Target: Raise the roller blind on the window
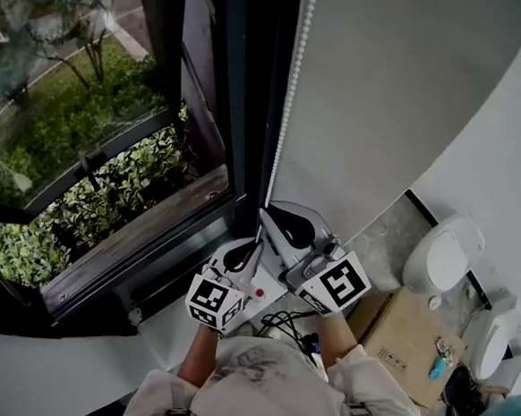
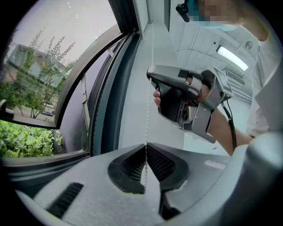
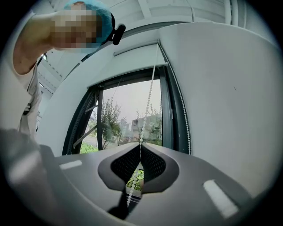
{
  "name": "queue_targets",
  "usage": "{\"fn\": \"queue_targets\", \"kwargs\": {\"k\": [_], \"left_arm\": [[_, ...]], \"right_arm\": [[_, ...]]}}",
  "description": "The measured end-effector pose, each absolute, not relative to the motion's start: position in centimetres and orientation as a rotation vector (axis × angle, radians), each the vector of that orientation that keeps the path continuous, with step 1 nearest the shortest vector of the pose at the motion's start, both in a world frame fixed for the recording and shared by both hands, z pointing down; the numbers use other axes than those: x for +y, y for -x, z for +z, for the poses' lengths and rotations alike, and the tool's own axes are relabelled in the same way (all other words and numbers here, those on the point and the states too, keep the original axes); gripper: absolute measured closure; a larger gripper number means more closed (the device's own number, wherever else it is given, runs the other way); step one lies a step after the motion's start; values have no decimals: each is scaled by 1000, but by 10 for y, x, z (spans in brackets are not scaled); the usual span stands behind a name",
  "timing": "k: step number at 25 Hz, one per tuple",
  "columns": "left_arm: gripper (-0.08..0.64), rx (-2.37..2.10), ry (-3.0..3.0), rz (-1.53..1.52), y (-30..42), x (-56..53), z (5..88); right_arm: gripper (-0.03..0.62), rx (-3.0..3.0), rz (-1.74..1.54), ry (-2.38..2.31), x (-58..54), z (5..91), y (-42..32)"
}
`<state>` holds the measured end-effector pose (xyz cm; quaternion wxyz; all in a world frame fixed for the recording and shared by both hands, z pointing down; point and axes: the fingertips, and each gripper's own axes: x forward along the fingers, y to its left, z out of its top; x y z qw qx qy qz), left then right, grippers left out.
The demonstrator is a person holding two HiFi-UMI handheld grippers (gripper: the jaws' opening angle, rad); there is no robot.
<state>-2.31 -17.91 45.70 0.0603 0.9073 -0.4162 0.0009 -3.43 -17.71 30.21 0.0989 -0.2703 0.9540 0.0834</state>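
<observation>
Where bead chain hangs, left tool and right tool clamp it.

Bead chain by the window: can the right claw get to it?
Yes, it seems so. The right claw is shut on the bead chain, with the strand pinched between its pads. The left claw grips the same chain lower down, and nothing looks to be in the way.
</observation>
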Motion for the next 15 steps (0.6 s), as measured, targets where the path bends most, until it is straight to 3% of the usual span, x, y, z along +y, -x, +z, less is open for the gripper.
{"fn": "queue_targets", "kwargs": {"k": [15], "left_arm": [[540,-1269,-2680,54,27,-182,491]], "right_arm": [[581,2882,207,818,-178,335,39]]}}
